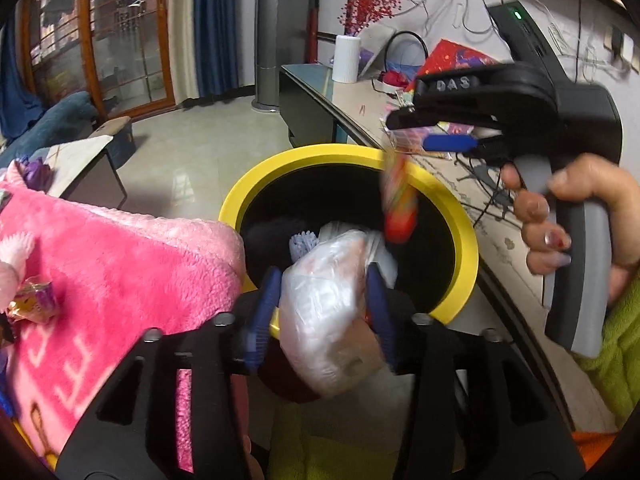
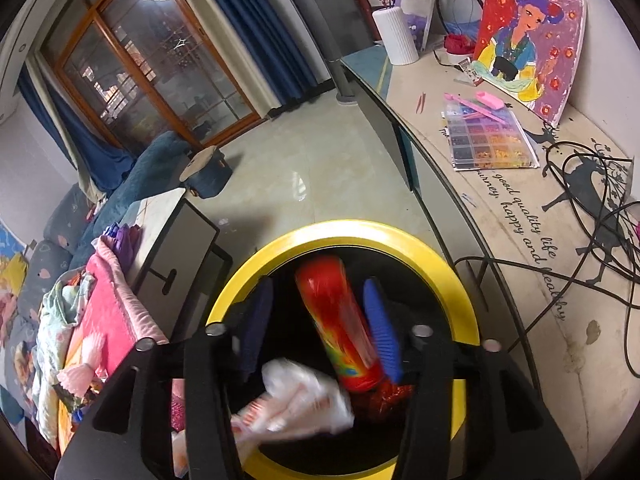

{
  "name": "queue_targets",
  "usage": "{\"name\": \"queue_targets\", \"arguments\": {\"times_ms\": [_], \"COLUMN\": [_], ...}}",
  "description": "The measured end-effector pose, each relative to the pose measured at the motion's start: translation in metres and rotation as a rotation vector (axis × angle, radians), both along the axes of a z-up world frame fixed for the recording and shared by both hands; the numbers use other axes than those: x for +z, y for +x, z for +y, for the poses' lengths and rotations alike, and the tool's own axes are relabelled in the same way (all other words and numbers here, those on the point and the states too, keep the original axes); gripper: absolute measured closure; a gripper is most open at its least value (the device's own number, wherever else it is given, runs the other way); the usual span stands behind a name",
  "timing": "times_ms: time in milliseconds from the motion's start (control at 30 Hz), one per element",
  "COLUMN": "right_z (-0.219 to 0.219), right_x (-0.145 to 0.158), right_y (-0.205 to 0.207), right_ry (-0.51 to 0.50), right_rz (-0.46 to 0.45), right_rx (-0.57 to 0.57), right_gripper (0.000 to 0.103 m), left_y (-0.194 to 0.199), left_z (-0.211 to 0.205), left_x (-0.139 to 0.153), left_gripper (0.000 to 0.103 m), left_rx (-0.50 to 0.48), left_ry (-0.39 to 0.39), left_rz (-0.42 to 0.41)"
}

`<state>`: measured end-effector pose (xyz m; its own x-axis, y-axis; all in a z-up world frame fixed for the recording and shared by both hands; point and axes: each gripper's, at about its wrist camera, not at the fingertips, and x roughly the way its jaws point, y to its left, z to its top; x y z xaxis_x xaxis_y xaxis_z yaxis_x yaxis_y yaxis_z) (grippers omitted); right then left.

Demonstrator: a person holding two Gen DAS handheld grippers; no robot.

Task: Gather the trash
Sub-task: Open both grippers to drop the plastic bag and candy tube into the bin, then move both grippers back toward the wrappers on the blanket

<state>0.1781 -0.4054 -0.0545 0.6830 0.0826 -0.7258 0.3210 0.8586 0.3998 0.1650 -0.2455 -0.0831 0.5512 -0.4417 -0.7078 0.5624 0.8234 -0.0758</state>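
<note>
A round bin with a yellow rim [image 1: 468, 240] [image 2: 348, 230] and a black inside stands on the floor below both grippers. My left gripper [image 1: 322, 276] hangs over the near rim, its blue pads [image 1: 264, 312] either side of a crumpled clear plastic bag [image 1: 324, 312] that looks blurred and loose. The same bag [image 2: 304, 400] shows smeared low in the right wrist view. My right gripper [image 1: 416, 132] [image 2: 316, 292] is above the bin's far side, jaws apart. A red printed tube wrapper [image 1: 398, 208] [image 2: 340, 324] drops blurred below it, clear of the left pad.
A pink fleece blanket [image 1: 120, 272] with small wrappers [image 1: 34, 300] lies left of the bin. A long low table [image 2: 520, 280] with cables, a bead box [image 2: 486, 140], a painting and a white vase runs along the right. Tiled floor [image 1: 200, 160] lies beyond the bin.
</note>
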Motion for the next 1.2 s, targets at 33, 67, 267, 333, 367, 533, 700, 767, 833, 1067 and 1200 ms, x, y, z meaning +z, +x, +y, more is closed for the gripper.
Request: {"name": "queue_targets", "arguments": {"times_ms": [33,67,267,333,367,533,700,767,833,1067,1200], "right_z": [-0.001,-0.001,0.005,0.009,0.012,0.026,0.049,0.06,0.07,0.109,0.129], "right_x": [-0.001,-0.002,-0.004,-0.002,-0.001,0.011,0.027,0.032,0.036,0.052,0.059], "right_y": [0.0,-0.001,-0.001,-0.002,-0.002,-0.005,-0.007,-0.009,-0.01,-0.018,-0.024], "right_ry": [-0.002,-0.003,-0.01,-0.023,-0.03,-0.062,-0.094,-0.104,-0.111,-0.142,-0.168], "right_rz": [0.001,0.005,0.017,0.012,0.008,-0.019,-0.056,-0.069,-0.077,-0.109,-0.134], "right_rx": [-0.001,-0.002,0.008,0.014,0.018,0.045,0.101,0.127,0.152,0.245,0.291], "right_gripper": [0.055,0.055,0.052,0.051,0.05,0.047,0.044,0.043,0.043,0.04,0.039], "left_y": [0.0,0.0,-0.001,-0.002,-0.001,-0.001,-0.006,-0.009,-0.011,-0.017,-0.021], "left_z": [0.002,0.003,0.016,0.023,0.025,0.044,0.064,0.07,0.079,0.108,0.124], "left_x": [0.002,0.003,0.012,0.016,0.018,0.032,0.045,0.049,0.053,0.063,0.067], "left_gripper": [0.047,0.042,0.023,0.015,0.011,0.011,0.011,0.011,0.011,0.011,0.011], "left_rx": [0.004,0.003,0.044,0.069,0.08,0.15,0.214,0.235,0.259,0.329,0.368], "left_ry": [-0.011,-0.02,-0.065,-0.082,-0.089,-0.128,-0.155,-0.159,-0.165,-0.189,-0.199], "left_rz": [-0.004,-0.005,-0.007,-0.006,-0.009,-0.039,-0.082,-0.097,-0.11,-0.143,-0.157]}}
